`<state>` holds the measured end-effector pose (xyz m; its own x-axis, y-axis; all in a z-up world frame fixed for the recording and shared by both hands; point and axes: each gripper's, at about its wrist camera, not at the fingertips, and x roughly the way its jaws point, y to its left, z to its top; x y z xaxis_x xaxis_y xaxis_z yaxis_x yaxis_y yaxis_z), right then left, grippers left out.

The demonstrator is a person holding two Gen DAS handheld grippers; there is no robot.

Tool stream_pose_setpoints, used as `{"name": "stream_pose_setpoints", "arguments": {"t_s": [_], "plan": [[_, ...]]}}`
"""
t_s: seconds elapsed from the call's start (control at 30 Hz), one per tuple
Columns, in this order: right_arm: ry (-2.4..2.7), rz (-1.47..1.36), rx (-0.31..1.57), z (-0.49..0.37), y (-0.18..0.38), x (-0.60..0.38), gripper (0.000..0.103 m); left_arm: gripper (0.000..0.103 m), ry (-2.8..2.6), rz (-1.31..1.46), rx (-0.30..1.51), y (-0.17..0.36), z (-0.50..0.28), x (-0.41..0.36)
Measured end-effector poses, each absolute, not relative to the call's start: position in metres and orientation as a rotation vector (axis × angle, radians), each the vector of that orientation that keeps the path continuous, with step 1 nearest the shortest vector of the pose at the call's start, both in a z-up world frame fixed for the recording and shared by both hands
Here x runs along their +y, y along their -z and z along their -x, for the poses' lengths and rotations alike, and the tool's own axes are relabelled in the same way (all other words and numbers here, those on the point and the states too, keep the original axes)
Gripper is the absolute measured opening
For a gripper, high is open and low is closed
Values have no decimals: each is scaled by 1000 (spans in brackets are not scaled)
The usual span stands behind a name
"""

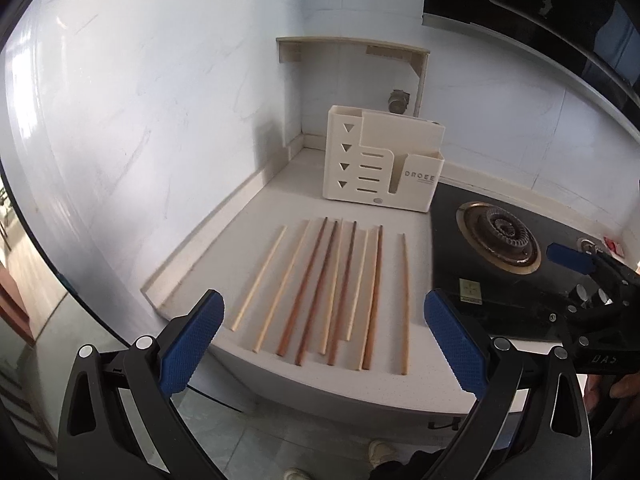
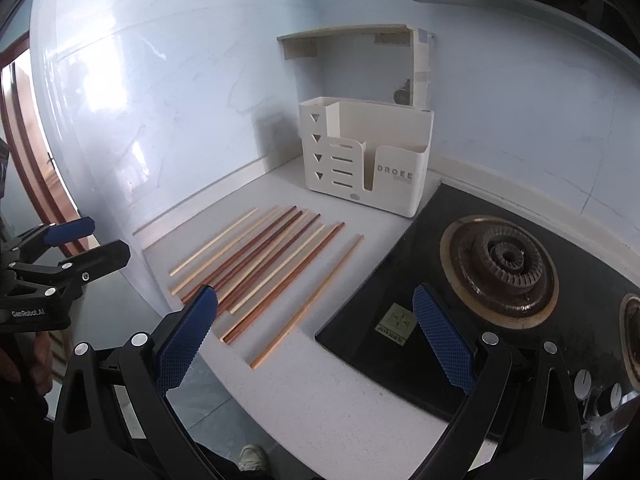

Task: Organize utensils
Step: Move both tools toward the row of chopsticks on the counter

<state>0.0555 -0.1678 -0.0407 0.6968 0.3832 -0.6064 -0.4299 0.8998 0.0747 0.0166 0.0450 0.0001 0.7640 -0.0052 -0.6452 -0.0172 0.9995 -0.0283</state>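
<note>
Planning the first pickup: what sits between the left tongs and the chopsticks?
Nothing visible. The left tongs hang open over the counter edge, with the chopsticks lying directly ahead on bare surface.

Light: soft daylight, fairly bright, entering from the left in both views.
Glare: pale patches on the glossy wall (image 1: 120,100) (strongest at the left edge).
Shadows: faint, cast left of the utensil holder (image 2: 366,160).
Distortion: heavy fisheye; the worktop (image 1: 248,216) edge bows, corners go black.
Focus: the chopsticks (image 1: 332,292) look slightly soft.
</note>
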Motion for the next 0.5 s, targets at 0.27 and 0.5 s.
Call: {"name": "stream_pose_setpoints", "arguments": {"t_s": [0.27,0.5], "plan": [[-433,71,722,-75,42,-159,99,98,-30,54,755,-2,-42,68],[-403,44,820,-96,55,-148,99,98,-14,75,897,11,-74,87]]}}
